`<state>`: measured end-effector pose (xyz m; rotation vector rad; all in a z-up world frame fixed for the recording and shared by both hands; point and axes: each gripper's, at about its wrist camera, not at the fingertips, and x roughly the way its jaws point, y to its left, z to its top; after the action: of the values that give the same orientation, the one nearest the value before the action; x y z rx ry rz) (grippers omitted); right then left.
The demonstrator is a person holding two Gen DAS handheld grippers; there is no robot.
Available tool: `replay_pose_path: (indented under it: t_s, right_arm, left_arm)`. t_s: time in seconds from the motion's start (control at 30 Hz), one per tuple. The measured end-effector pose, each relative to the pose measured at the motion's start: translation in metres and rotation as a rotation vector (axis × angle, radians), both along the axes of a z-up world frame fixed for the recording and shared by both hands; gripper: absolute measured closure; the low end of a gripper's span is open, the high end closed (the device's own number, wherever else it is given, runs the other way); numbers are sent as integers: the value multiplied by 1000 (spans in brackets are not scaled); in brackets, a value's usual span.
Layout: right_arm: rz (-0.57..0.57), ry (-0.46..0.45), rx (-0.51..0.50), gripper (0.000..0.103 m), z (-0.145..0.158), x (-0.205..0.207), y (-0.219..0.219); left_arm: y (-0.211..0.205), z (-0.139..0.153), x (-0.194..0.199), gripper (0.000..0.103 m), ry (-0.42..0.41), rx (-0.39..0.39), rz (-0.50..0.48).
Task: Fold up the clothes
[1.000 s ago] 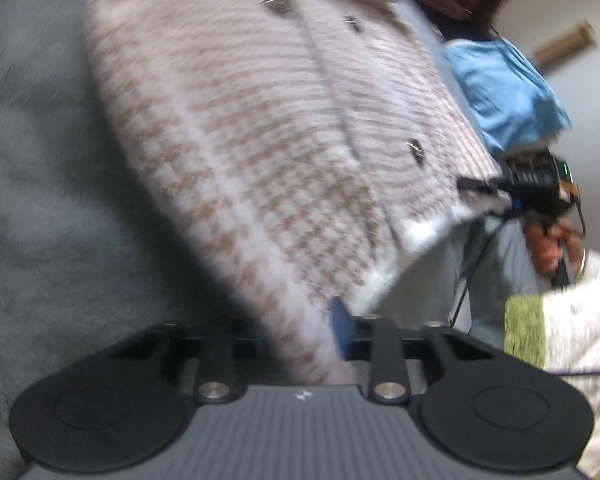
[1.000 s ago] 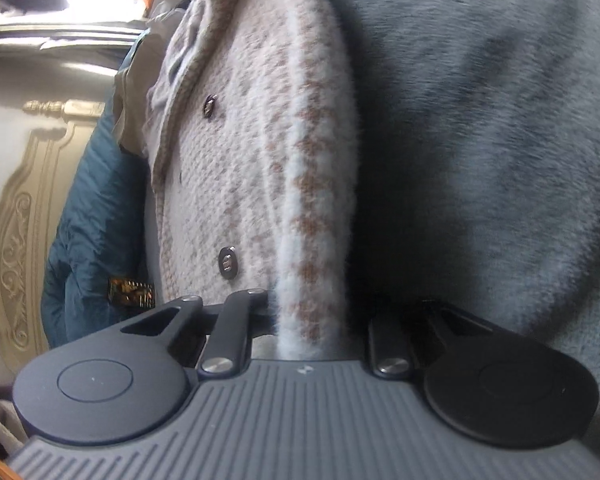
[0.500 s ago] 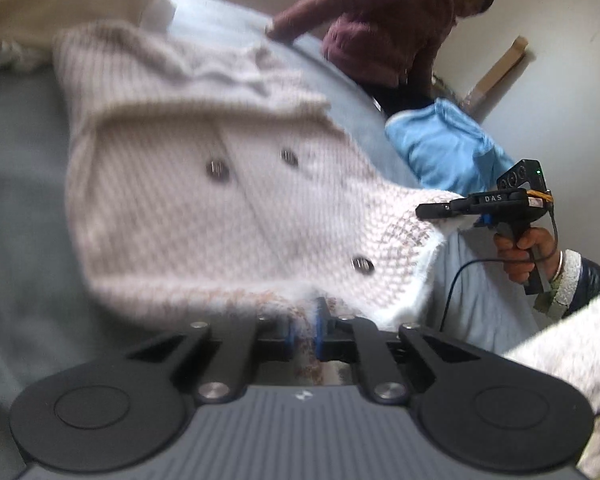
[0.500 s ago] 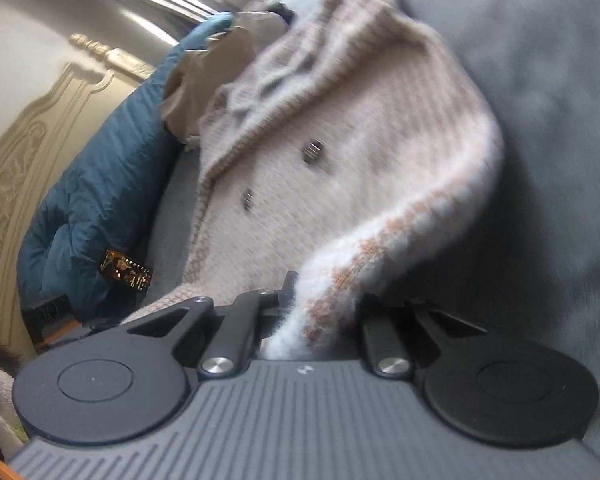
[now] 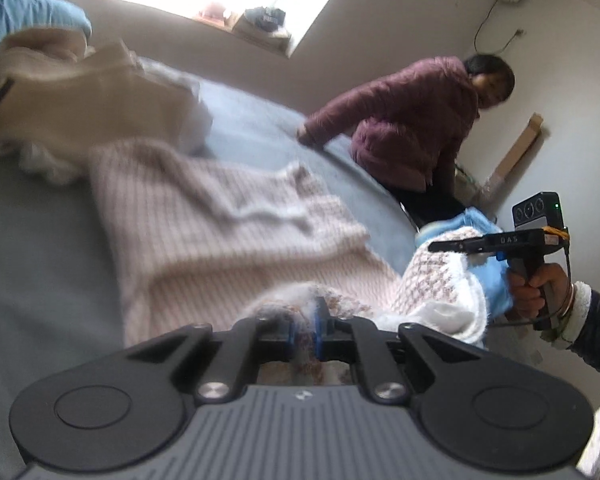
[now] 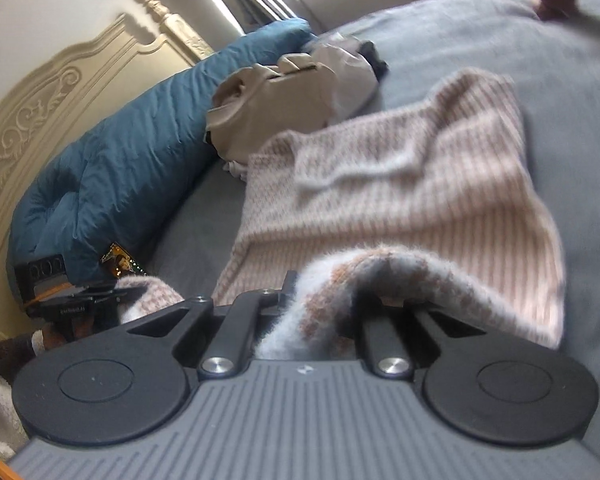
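Both tools (image 5: 304, 330) (image 6: 320, 304) pinch the knit cardigan's (image 5: 220, 220) fuzzy hem, which hides their tips.

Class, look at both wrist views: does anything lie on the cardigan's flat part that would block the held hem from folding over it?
Nothing visible does. Both the left gripper and right gripper clamp the cardigan hem; its flat part is bare. The beige clothes lie beyond its far edge.
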<state>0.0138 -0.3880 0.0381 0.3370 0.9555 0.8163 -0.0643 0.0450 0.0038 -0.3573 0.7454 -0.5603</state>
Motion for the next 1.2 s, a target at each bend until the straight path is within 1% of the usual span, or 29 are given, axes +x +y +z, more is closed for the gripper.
replay_pose_path:
  t_s: [0.2,0.3,0.37,0.47,0.5,0.53,0.57,0.6,0.63,0.67,0.7,0.73,0.77,0.8,0.9,0.93,0.97,1.03,1.1,1.13,1.2]
  right_arm:
    - [57,-49,-16,95,13,48,26]
    - [68,-66,-20,95,14,80,36]
    - [41,-61,-6,95,9,108,39]
    - [-16,-45,15,95,-3,155,42]
    - [-51,-32,21,95,-10,172,42]
    - [-99,-8,39,93,-19,189,41]
    - [-162,26,67,91,-33,205,37]
    - [-235,84,101,89,-52,218,31]
    - [-311,158,137,80,-74,229,24]
    - [-387,232,173,68,-95,240,17]
    - [-458,290,214,66,-116,245,10]
    - [-498,310,266,66,-129,242,3]
    - [-520,309,325,66,-138,238,-3]
    - [-527,292,364,66,-142,232,-7]
    - [-530,194,406,60,-132,217,-16]
    - [-544,162,427,57,-128,213,-21]
    - [-563,132,449,57,-124,208,-27]
    - [-622,81,480,56,-115,198,-39]
    - [-650,55,494,55,-107,187,-45]
    - [-635,49,494,55,-104,182,-45]
    - [-550,38,432,55,-97,177,-32]
  left_arm:
    - [6,3,47,94,-41,-19,24]
    - [13,1,80,94,-77,-23,63]
    - [20,-4,105,94,-90,-40,114]
    - [29,-21,150,93,-71,-51,207]
    - [32,-29,166,93,-53,-55,234]
    - [36,-41,185,86,-16,-63,259]
    - [40,-55,203,78,39,-79,295]
    - [46,-68,215,70,90,-107,331]
    - [51,-82,224,63,138,-139,366]
    - [57,-95,234,63,186,-170,401]
    - [61,-103,237,63,204,-207,421]
    - [65,-108,237,62,205,-245,430]
    - [68,-109,235,62,199,-270,432]
    - [70,-110,234,61,188,-275,428]
    - [72,-104,234,60,163,-244,407]
    - [72,-100,233,58,149,-242,409]
    - [74,-95,232,52,126,-242,417]
    - [79,-86,228,45,83,-254,439]
    - [84,-79,224,44,60,-277,441]
    - [86,-76,221,43,61,-278,435]
    - [88,-74,213,42,71,-267,422]
